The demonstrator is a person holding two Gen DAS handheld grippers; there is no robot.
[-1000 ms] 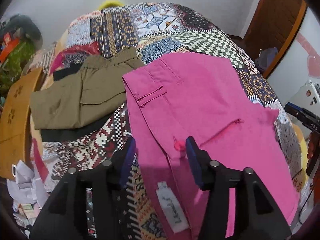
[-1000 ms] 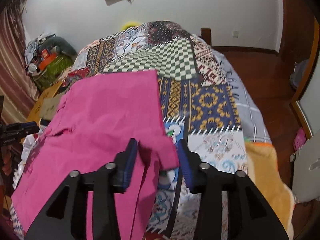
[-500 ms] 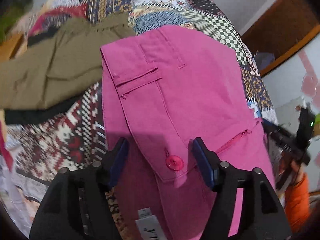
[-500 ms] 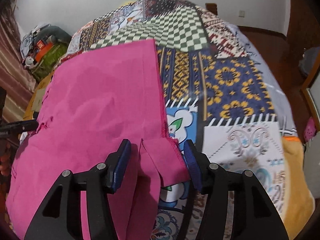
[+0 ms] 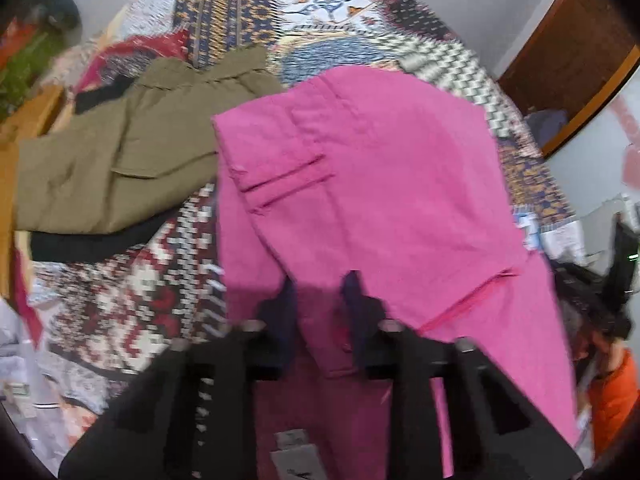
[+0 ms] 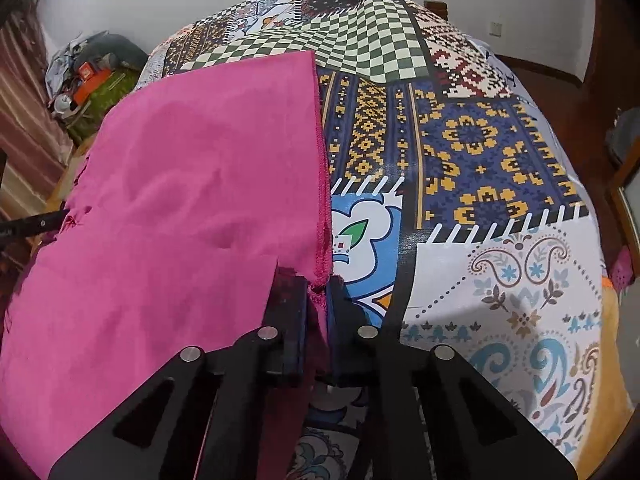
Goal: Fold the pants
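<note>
Our right tongs (image 6: 318, 300) are clamped tight on the frayed hem corner of the pink pants (image 6: 192, 200), the cloth pinched flat between the two blue pads. Over on the other hand, our left tongs (image 5: 320, 300) are closing on the waistband flap near the button, pink fabric sitting right between the pads, though the blur keeps us from saying how firm that bite is yet.

Moving outward, the pink pants lie spread flat across the patchwork bed cover (image 6: 480, 152), waist at our left, leg ends at our right, back pocket facing up. They look already doubled leg over leg, since we see one broad panel with a clean long edge.

Beyond them, an olive garment (image 5: 120, 160) rests on something black at the far left of the bed, just beside the pink waist; it looks like a finished pile, but we cannot be sure.

So here is our read: both near corners are taken, and the crosswise fold has not begun. What remains is lifting these ends, carrying them over, laying them down and smoothing.
</note>
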